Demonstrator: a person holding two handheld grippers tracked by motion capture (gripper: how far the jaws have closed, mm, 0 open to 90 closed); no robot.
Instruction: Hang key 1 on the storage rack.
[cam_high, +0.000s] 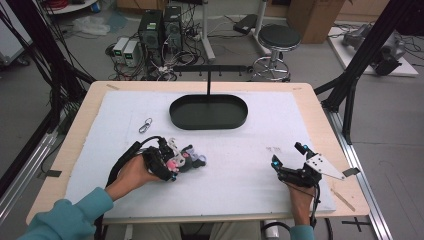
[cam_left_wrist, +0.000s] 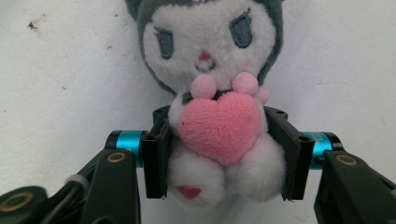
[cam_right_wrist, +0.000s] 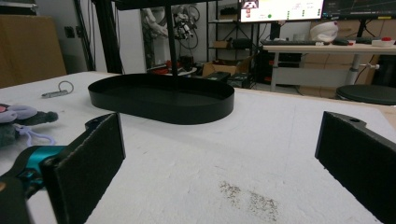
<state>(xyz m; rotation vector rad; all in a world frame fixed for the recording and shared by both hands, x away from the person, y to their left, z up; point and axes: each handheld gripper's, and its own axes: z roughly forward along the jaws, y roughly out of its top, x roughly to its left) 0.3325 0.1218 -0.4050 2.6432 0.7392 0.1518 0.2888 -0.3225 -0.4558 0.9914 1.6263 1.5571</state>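
A grey and white plush toy (cam_high: 186, 159) with a pink heart on its chest (cam_left_wrist: 219, 123) lies on the white mat at the left front. My left gripper (cam_high: 173, 163) is shut on its body, and its pads (cam_left_wrist: 156, 156) press in from both sides. The toy's head points away from the hand. My right gripper (cam_high: 286, 154) rests low over the mat at the right front. It stands open (cam_right_wrist: 224, 154) with nothing between its wide-apart jaws. The plush also appears at the left edge of the right gripper view (cam_right_wrist: 18, 119).
A black oval tray (cam_high: 208, 125) sits at the back middle of the mat, with a thin black post (cam_high: 208, 82) and a hook bar rising behind it. A metal carabiner (cam_high: 145, 125) lies left of the tray. A dark speckled stain (cam_right_wrist: 252, 198) marks the mat in front of the right gripper.
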